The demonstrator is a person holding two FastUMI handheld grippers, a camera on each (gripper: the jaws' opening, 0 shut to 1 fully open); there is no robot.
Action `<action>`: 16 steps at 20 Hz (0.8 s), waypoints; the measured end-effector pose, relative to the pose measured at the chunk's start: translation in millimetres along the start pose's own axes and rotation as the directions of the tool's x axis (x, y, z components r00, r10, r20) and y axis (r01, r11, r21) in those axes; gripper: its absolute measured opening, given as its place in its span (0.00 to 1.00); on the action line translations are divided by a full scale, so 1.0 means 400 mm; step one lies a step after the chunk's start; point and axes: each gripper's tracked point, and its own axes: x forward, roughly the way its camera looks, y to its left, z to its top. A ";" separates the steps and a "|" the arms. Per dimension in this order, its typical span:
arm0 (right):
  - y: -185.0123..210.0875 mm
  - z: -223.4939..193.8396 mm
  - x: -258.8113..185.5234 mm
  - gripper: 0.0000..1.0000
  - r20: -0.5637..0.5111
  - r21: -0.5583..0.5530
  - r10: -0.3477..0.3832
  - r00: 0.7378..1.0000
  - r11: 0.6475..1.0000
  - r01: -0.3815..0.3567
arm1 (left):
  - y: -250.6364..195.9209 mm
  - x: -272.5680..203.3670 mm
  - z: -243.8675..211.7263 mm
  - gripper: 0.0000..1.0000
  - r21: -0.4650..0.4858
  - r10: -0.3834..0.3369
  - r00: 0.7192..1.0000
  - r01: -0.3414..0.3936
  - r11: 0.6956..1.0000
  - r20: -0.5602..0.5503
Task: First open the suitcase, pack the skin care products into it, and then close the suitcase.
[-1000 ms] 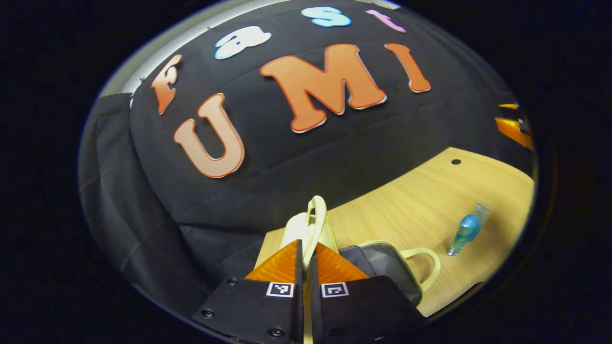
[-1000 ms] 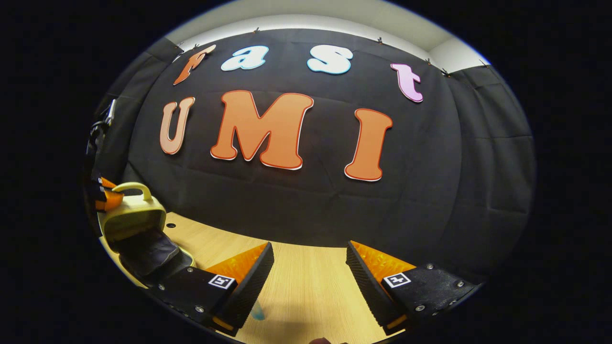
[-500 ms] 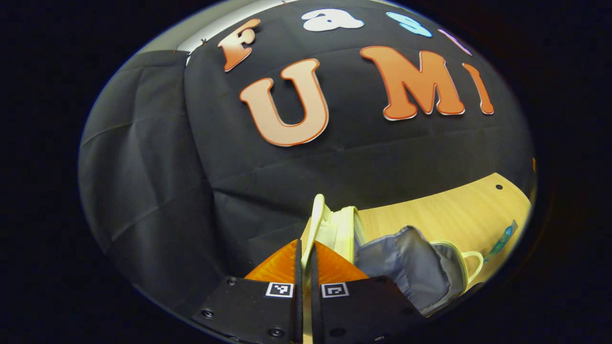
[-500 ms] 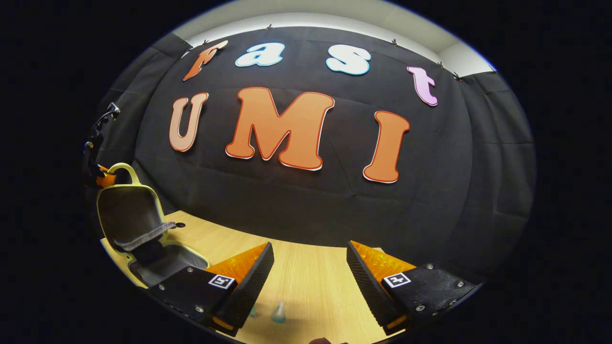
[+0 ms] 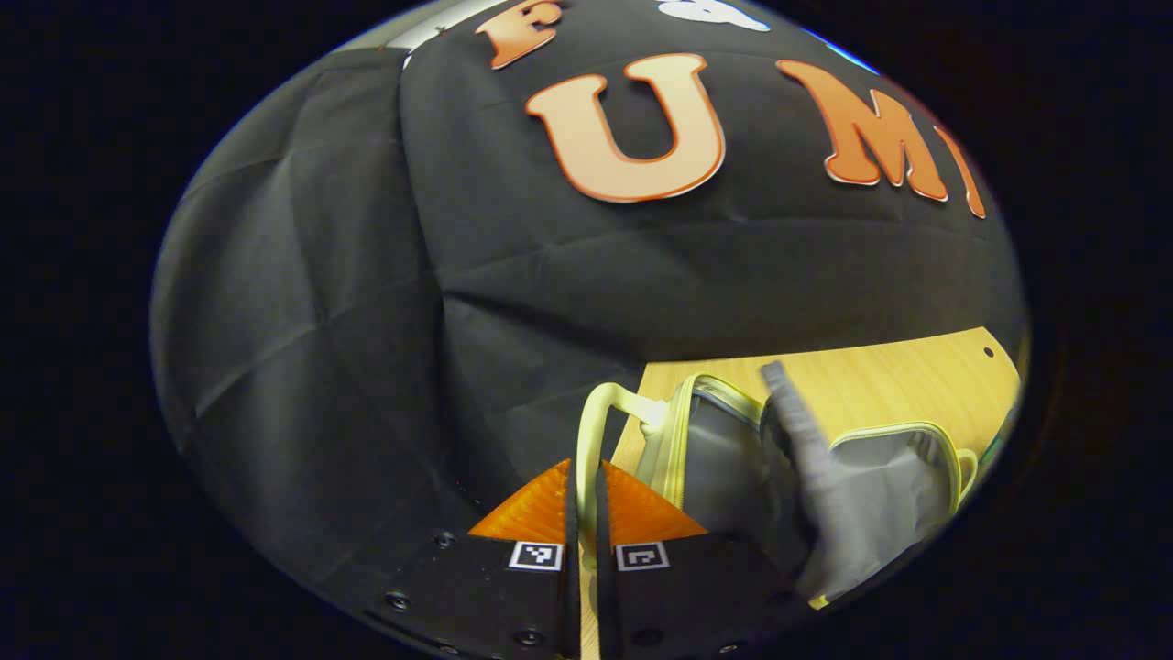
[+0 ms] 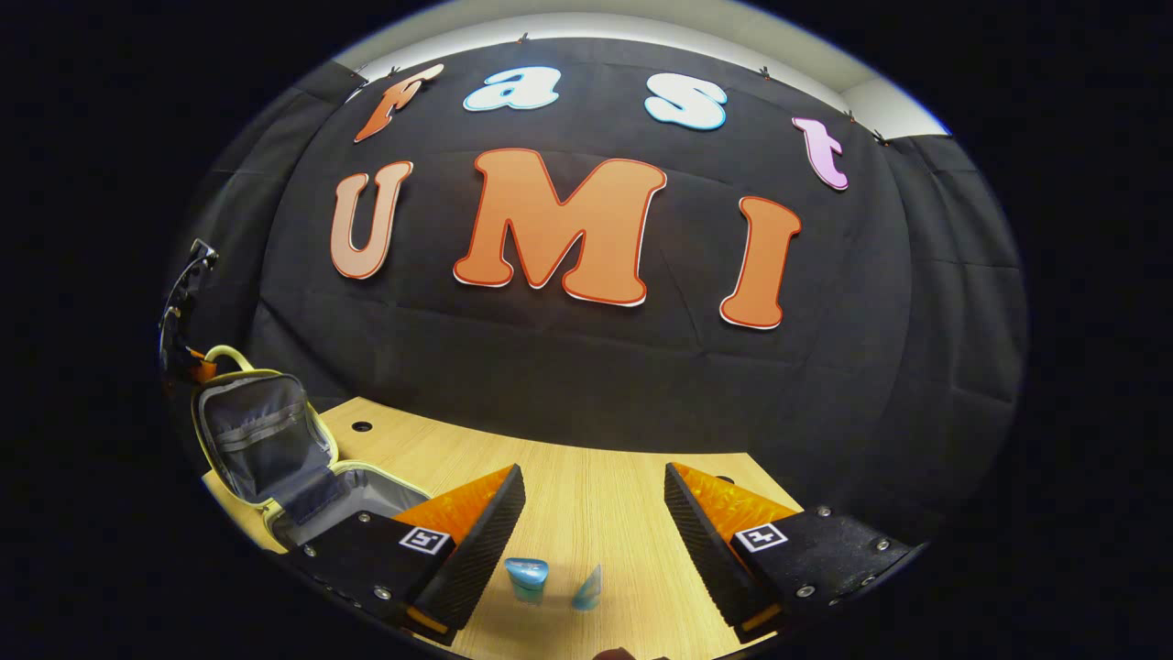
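A small pale yellow suitcase [image 6: 266,440] with grey lining stands open at the table's left end, lid upright. My left gripper [image 5: 584,469] is shut on the lid's yellow handle [image 5: 596,417], holding the lid [image 5: 719,467] up beside the base [image 5: 903,477]. In the right gripper view the left gripper [image 6: 188,357] shows small at the handle [image 6: 229,353]. My right gripper [image 6: 594,490] hangs open above the table. Below its gap stand a blue-capped bottle [image 6: 527,577] and a blue tube [image 6: 587,588]. Neither finger touches them.
The light wooden table [image 6: 586,495] runs back to the black cloth wall. It has small round holes, one hole [image 6: 361,426] near the suitcase and another [image 5: 988,352] far off. A grey divider flap [image 5: 806,440] hangs between lid and base.
My left gripper has swung the lid from partly raised to fully upright, baring the grey lining. The right gripper view has shifted, and the two blue products have come into sight below its gap.
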 end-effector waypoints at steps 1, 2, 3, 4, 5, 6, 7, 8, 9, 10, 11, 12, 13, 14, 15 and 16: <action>0.007 -0.006 -0.003 0.97 -0.011 0.002 -0.003 1.000 1.000 0.003 | 0.008 0.016 -0.022 0.07 -0.008 0.002 1.000 -0.003 1.000 -0.022; 0.009 -0.010 -0.005 0.97 -0.019 0.004 -0.009 1.000 1.000 0.009 | 0.010 0.032 -0.041 0.07 -0.017 -0.001 0.999 0.000 1.000 -0.041; 0.011 -0.010 -0.009 0.97 -0.024 0.006 -0.014 1.000 1.000 0.014 | 0.009 0.049 -0.056 0.07 -0.030 -0.007 0.998 0.005 1.000 -0.060; 0.011 -0.012 -0.014 0.97 -0.030 0.005 -0.020 0.999 1.000 0.020 | 0.003 0.055 -0.071 0.07 -0.044 -0.013 0.997 0.009 0.999 -0.074; 0.011 -0.016 -0.018 0.97 -0.036 0.004 -0.026 0.999 1.000 0.026 | -0.005 0.061 -0.082 0.07 -0.064 -0.020 0.996 0.014 0.998 -0.087; 0.009 -0.019 -0.022 0.97 -0.043 0.002 -0.034 0.999 0.999 0.034 | -0.003 0.064 -0.094 0.07 -0.080 -0.023 0.994 0.015 0.997 -0.105; 0.008 -0.023 -0.028 0.97 -0.047 0.004 -0.041 0.998 0.999 0.041 | 0.001 0.071 -0.105 0.07 -0.100 -0.023 0.992 0.011 0.995 -0.125; 0.010 -0.027 -0.031 0.97 -0.051 0.005 -0.046 0.998 0.999 0.046 | 0.005 0.073 -0.121 0.07 -0.130 -0.017 0.988 -0.003 0.992 -0.153; 0.010 -0.036 -0.031 0.97 -0.057 0.003 -0.051 0.997 0.999 0.052 | 0.004 0.078 -0.138 0.07 -0.173 -0.013 0.984 -0.017 0.985 -0.175; 0.007 -0.047 -0.035 0.97 -0.074 0.001 -0.057 0.996 0.998 0.057 | 0.015 0.092 -0.161 0.07 -0.193 0.022 0.979 -0.062 0.979 -0.201; 0.007 -0.061 -0.040 0.97 -0.088 0.004 -0.059 0.994 0.998 0.059 | 0.012 0.101 -0.192 0.13 -0.202 0.035 0.971 -0.085 0.976 -0.237; 0.005 -0.068 -0.046 0.98 -0.095 0.009 -0.059 0.994 0.998 0.060 | 0.015 0.092 -0.195 0.16 -0.202 0.066 0.964 -0.120 0.972 -0.258; 0.002 -0.074 -0.049 0.97 -0.102 0.010 -0.060 0.993 0.998 0.061 | 0.026 0.087 -0.176 0.16 -0.184 0.095 0.964 -0.144 0.972 -0.249; -0.005 -0.079 -0.054 0.97 -0.107 0.008 -0.063 0.992 0.998 0.064 | 0.025 0.092 -0.140 0.16 -0.178 0.102 0.973 -0.140 0.974 -0.209; -0.010 -0.081 -0.058 0.97 -0.111 0.007 -0.066 0.992 0.998 0.067 | 0.021 0.095 -0.097 0.16 -0.171 0.101 0.981 -0.129 0.977 -0.169; -0.014 -0.080 -0.058 0.97 -0.112 0.007 -0.065 0.992 0.998 0.066 | 0.010 0.074 -0.074 0.22 -0.164 0.094 0.988 -0.114 0.980 -0.125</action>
